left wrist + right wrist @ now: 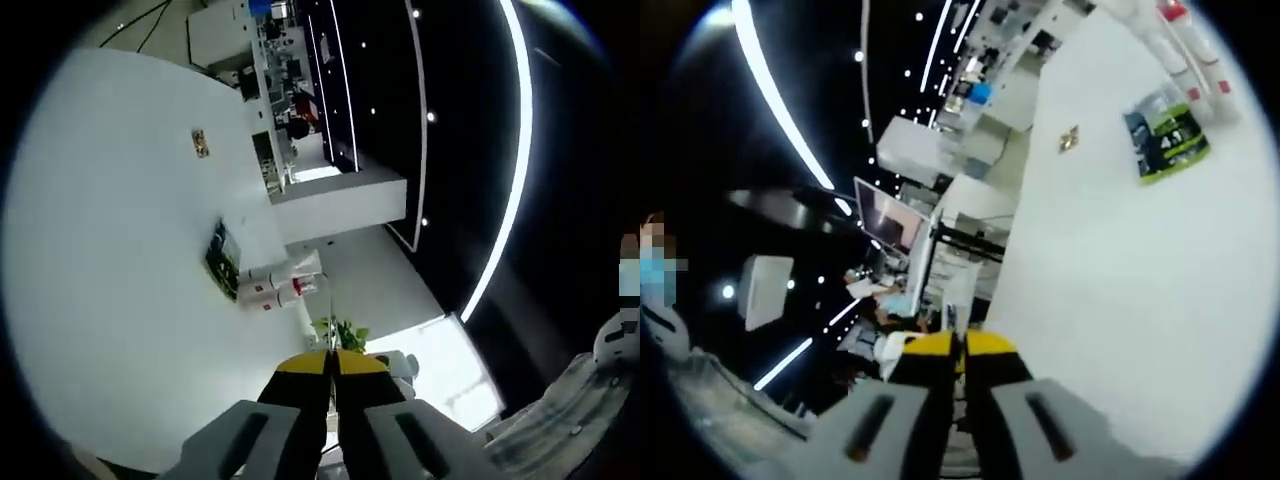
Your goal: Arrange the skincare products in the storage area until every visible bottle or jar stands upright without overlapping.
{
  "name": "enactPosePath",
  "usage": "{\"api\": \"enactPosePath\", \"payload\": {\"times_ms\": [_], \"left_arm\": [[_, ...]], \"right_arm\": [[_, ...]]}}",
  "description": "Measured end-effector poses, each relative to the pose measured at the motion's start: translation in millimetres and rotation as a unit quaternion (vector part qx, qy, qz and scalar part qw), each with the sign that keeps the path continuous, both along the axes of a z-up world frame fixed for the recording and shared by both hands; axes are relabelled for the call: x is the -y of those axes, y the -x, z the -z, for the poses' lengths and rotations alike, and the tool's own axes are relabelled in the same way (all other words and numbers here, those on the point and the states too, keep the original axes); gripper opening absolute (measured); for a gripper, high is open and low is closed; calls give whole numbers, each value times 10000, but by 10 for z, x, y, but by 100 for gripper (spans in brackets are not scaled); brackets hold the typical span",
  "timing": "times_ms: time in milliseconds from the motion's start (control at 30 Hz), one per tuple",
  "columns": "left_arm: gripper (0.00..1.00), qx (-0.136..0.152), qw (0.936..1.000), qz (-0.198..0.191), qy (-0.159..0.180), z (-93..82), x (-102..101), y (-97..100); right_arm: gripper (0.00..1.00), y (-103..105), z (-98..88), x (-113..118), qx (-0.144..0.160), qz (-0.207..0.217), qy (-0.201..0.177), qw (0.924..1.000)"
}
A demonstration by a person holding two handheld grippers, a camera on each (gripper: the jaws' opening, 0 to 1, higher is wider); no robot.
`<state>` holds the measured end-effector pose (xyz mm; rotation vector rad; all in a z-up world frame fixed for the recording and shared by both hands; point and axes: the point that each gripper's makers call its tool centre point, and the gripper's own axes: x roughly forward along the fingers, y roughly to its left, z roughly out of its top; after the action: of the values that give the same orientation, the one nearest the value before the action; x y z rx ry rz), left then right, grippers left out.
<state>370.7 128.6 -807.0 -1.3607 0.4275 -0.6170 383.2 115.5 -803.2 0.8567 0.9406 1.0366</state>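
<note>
Looking through the left gripper view first: my left gripper has its yellow-tipped fingers pressed together, nothing between them, holding nothing. The view is rolled hard, so the white desk fills the side left of the fingers. Just beyond the fingertips, slightly left, two white bottles with red caps lie on their sides on the desk, close together; can't tell if they touch. Next to them, further left, a dark green-printed packet lies flat. Further out on the desk sits a small brownish item, too small to identify. A green plant shows right at the fingertips, off the desk edge.

Right gripper view: my right gripper is closed too, fingers meeting with no gap, empty. The desk runs off to the right of the fingers. Well beyond them, up and right, the green and black packet lies flat, with the white red-capped bottles past it at the far edge, blurred. The small brownish item sits left of the packet. A monitor stands left of the fingers, off the desk.
</note>
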Motion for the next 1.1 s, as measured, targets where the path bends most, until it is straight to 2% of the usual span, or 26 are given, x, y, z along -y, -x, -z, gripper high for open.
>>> {"api": "enactPosePath", "payload": {"times_ms": [167, 300, 400, 467, 533, 633, 700, 867, 1100], "left_arm": [[0, -98, 9998, -175, 61, -2, -40, -9], [0, -213, 9993, -291, 14, 33, -70, -27], [0, -267, 9990, -356, -18, 42, -85, -38], [0, -389, 9983, -437, -37, 45, -103, -59], [1, -418, 9979, -485, -57, 34, -110, -91], [3, -602, 9968, -511, -119, 85, -113, -141], [5, -829, 9947, -566, -231, 166, -126, -154], [12, -1144, 9881, -890, -518, 274, -198, -119], [15, -1268, 9854, -995, -544, 275, -150, -19]], "right_arm": [[2, -25, 2, -20, -110, -52, -61, 9999], [2, -41, 41, -35, -85, -149, -31, 9998], [2, -69, 56, -50, -109, -229, -77, 9996], [1, -98, 65, -66, -236, -312, -135, 9991], [0, -120, 41, -80, -194, -394, -190, 9989], [0, -173, 87, -79, -219, -499, -228, 9983], [0, -188, 102, -87, -242, -552, -258, 9978], [0, -383, 162, -86, -293, -511, -431, 9973], [0, -732, 290, -117, -347, -281, -524, 9976]]}}
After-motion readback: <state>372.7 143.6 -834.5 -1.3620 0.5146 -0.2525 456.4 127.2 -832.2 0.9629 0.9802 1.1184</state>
